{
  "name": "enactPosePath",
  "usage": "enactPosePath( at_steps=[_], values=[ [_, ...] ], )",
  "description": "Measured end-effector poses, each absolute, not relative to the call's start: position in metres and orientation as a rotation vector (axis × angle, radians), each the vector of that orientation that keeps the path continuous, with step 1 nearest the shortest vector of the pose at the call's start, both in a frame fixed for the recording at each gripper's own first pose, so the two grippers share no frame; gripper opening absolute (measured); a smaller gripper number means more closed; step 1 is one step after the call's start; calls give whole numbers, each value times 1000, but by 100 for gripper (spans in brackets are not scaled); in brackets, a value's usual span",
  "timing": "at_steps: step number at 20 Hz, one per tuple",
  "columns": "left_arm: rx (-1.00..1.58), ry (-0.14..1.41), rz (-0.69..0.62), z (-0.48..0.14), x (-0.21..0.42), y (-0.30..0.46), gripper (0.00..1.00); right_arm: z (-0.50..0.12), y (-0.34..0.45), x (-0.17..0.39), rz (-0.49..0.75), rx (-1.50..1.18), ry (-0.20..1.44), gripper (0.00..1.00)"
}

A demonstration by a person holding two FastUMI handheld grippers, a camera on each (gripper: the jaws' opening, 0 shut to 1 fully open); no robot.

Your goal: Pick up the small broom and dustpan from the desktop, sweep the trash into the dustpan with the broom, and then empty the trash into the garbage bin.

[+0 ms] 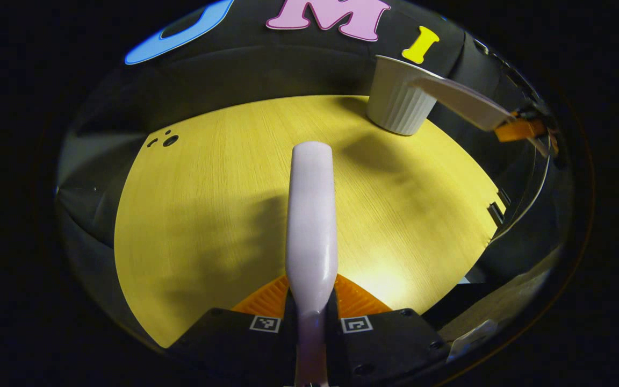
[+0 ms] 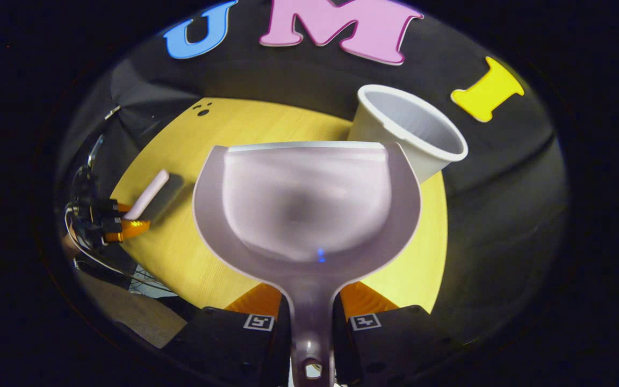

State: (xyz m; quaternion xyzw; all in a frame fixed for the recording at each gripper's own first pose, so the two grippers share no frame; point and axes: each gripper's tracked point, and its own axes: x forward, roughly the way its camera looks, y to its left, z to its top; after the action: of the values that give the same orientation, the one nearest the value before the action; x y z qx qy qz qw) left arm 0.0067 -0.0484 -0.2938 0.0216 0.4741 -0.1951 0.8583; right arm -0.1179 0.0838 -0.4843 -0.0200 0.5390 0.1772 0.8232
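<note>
My left gripper [image 1: 312, 301] is shut on the pale lilac broom [image 1: 312, 215], which sticks out forward over the yellow wooden table [image 1: 207, 215]. My right gripper [image 2: 309, 306] is shut on the handle of the lilac dustpan [image 2: 307, 204], held above the table with its bowl facing the camera and looking bare. The white ribbed garbage bin [image 2: 411, 129] stands just behind the dustpan, at the table's far edge. In the left gripper view the dustpan [image 1: 465, 99] hangs over the bin [image 1: 398, 99], held by the right gripper [image 1: 522, 129]. The right gripper view shows the broom [image 2: 148, 193] in the left gripper [image 2: 121, 226] at the left.
A few small dark holes [image 1: 167, 141] mark the table's far left corner. The table's right edge [image 1: 495, 209] has a small notch. Black cloth walls close in behind and beside the table. Cables hang by the left gripper [image 2: 81, 215].
</note>
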Motion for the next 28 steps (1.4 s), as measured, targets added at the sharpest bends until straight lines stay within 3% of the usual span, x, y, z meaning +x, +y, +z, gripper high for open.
enactPosePath(
  at_steps=[2, 5, 9, 13, 15, 16, 17, 22, 28],
  values=[
    [50, 1000, -404, -301, 12, -49, 27, -526, 102, -146, 411, -40, 1202, 33],
    [102, 1004, -408, -319, 27, -49, 27, -573, 127, -166, 422, -20, 1249, 36],
    [127, 1034, -398, -342, 36, -54, 28, -608, 143, -167, 421, 10, 1270, 36],
    [135, 1024, -388, -347, 46, -57, 35, -622, 143, -168, 411, 58, 1288, 36],
    [147, 1019, -389, -348, 46, -56, 34, -625, 143, -167, 414, 61, 1275, 38],
    [157, 1024, -382, -350, 47, -55, 34, -626, 144, -166, 415, 66, 1272, 44],
    [160, 1028, -377, -351, 48, -54, 36, -624, 144, -168, 416, 74, 1274, 41],
    [158, 1017, -344, -340, 38, -48, 35, -605, 143, -171, 424, 114, 1246, 42],
    [159, 903, -291, -292, 23, -34, 36, -544, 122, -172, 412, 171, 1120, 42]
  ],
)
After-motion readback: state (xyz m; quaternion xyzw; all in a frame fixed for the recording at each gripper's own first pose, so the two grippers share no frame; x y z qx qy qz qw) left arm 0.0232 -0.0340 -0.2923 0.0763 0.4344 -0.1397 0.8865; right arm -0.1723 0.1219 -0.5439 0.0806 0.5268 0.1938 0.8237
